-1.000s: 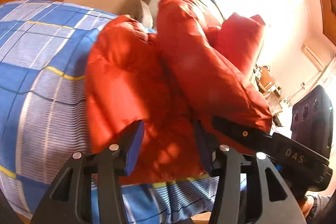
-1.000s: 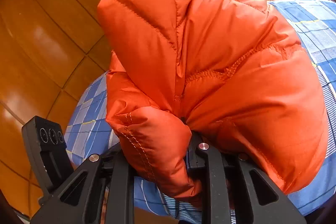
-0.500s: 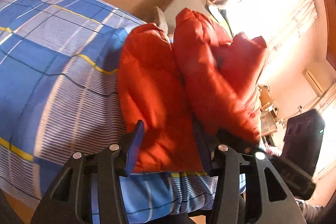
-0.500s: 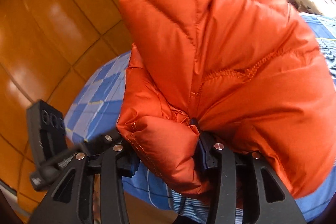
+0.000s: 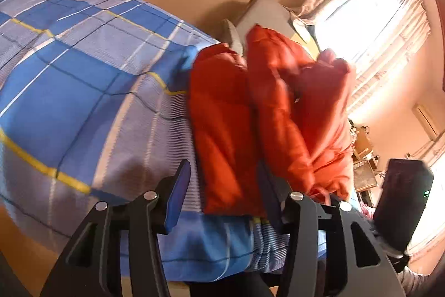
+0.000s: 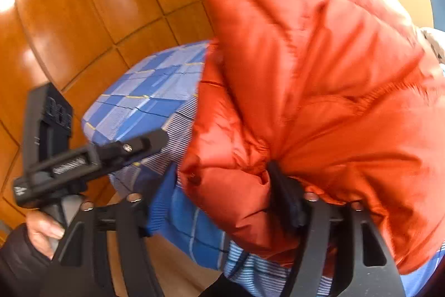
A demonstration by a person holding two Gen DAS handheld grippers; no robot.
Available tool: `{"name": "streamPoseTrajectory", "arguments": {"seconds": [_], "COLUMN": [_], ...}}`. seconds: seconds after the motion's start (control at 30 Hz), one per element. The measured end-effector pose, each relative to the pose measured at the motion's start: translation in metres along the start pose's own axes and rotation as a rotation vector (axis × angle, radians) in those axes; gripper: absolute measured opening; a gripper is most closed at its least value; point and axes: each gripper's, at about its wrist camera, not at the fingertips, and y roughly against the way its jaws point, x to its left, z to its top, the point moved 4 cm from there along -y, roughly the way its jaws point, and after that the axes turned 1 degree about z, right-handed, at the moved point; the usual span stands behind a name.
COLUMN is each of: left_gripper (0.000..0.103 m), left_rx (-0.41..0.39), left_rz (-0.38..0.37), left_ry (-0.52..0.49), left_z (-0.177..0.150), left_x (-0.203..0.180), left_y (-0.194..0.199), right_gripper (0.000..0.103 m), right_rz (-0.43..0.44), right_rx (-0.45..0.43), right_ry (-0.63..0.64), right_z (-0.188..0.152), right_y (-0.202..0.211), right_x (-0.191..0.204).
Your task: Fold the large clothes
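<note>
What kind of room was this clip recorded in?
Most likely a bedroom in a home: a bed with a blue plaid cover, pillows against the wall, and a curtained window. An orange puffer jacket lies on the bed.

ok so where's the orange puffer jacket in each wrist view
Left wrist: the orange puffer jacket sits centre-right, running up from between the left gripper fingers toward the bright window.
Right wrist: the jacket fills the right half, bulging over the right gripper.
Shared landmark: the blue plaid bedspread, left of the jacket in both views.
</note>
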Motion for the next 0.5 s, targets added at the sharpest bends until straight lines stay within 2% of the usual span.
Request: {"name": "streamPoseTrajectory", "arguments": {"seconds": [0.23, 0.5], "left_gripper": [0.053, 0.055], "left_rx": [-0.020, -0.031], "left_rz": [0.090, 0.148], "left_ry": [-0.053, -0.088], "left_z": [-0.005, -0.012], "left_x": [0.003, 0.004], "left_y": [0.009, 0.017], "right_gripper": [0.071, 0.073], "right_rz": [-0.004, 0.033], "right_rx": [-0.028, -0.066], "right_ry": [0.006, -0.026], "right_z": [-0.002, 0.006], "right_y": [0.009, 0.018], "right_x": [0.001, 0.004]}}
